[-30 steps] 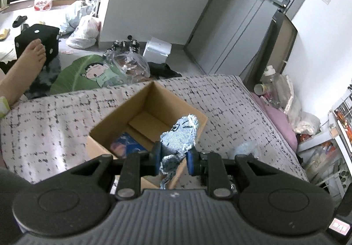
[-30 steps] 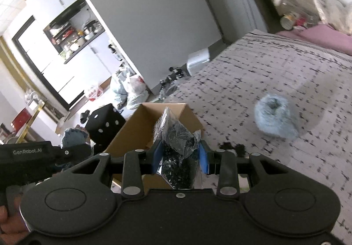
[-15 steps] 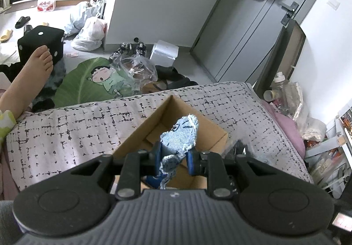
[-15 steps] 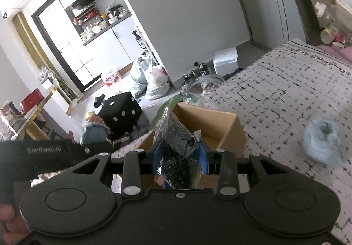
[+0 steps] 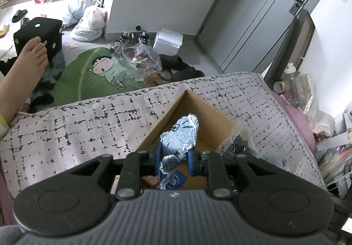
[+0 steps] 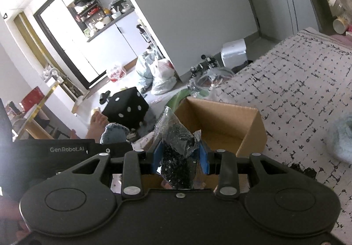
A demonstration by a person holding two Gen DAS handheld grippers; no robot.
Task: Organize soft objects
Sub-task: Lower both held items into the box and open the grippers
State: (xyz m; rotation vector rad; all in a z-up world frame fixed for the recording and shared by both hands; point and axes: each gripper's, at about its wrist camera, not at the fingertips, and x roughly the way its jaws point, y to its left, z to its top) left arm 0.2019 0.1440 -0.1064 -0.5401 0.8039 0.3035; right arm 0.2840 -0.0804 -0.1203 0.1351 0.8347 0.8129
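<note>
Left gripper (image 5: pixel 174 160) was clamped on a frayed blue denim piece (image 5: pixel 180 135), blue pads pressing both sides, cloth sticking up past the fingertips and a scrap hanging below. It hung over the open cardboard box (image 5: pixel 217 113) on the patterned bedspread (image 5: pixel 88 126). Inside the box a blue item (image 5: pixel 173 180) showed under the denim, can't tell what. A clear bag with dark contents (image 5: pixel 238 146) sat at the box's right edge in the left view.

Right gripper (image 6: pixel 180 158) was clamped on that bag of black bits (image 6: pixel 176 141), pads squeezing the plastic, bag top poking up above the fingers. It was at the near side of the box (image 6: pixel 222 119), bag partly above the opening. Left gripper's body (image 6: pixel 66 149) with the denim (image 6: pixel 114 132) showed at left in the right view. A fuzzy pale-blue thing (image 6: pixel 342 137) lay on the bedspread (image 6: pixel 297 91) right of the box, blurred. A bare foot (image 5: pixel 30 58) rested by a black dice cube (image 5: pixel 44 31) on the floor
</note>
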